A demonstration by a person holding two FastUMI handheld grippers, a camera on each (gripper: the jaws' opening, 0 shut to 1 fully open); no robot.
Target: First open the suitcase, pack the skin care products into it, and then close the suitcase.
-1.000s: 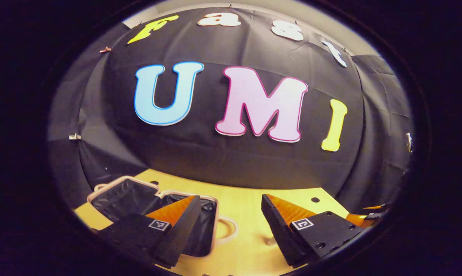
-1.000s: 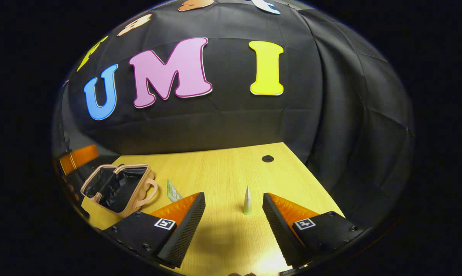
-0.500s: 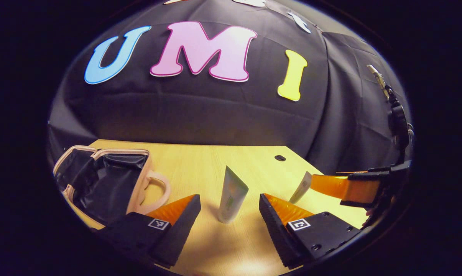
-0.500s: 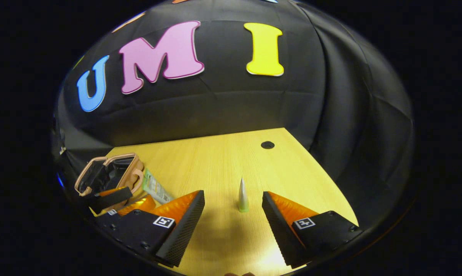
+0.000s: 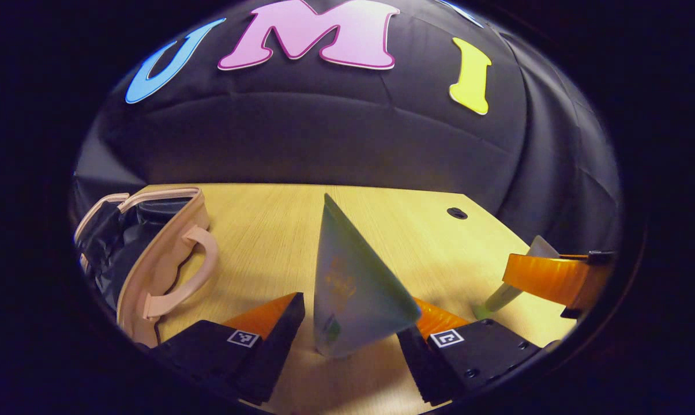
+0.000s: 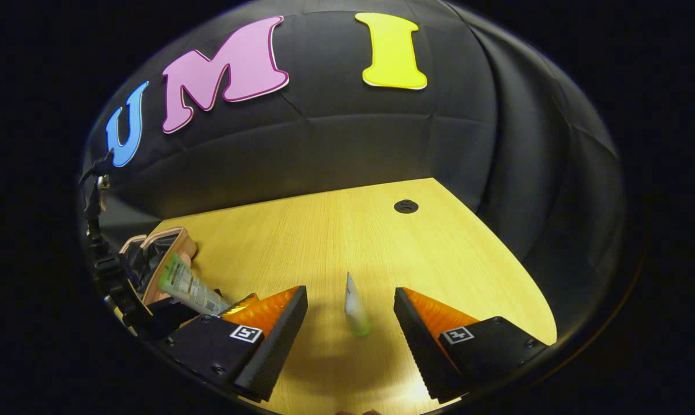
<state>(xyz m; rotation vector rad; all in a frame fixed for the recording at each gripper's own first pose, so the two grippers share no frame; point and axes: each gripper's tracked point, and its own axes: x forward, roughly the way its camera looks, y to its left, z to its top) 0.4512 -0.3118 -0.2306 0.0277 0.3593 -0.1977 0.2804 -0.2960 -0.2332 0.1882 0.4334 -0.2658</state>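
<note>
1. Since half a second ago both grippers have come closer to their tubes: in the left gripper view the big tube (image 5: 353, 288) now looms large between the fingers, and in the right gripper view the small tube (image 6: 355, 308) sits nearer the fingertips.
2. Left gripper (image 5: 350, 331): fingers spread, big tube standing cap-down on the table (image 5: 266, 230) between them, its right edge over the right finger (image 5: 434, 323); contact can't be told.
3. Right gripper (image 6: 350, 320): fingers spread wide, small tube standing between them, apart from both.
4. Suitcase (image 5: 151, 253) lies open at the left of the table, dark lining showing, handle facing the big tube; well apart from the small tube.
5. In the left gripper view the right gripper shows at far right beside the small tube (image 5: 511, 282).
6. In the right gripper view the big tube (image 6: 188, 285) leans in front of the suitcase (image 6: 162, 248) at the left edge.
</note>
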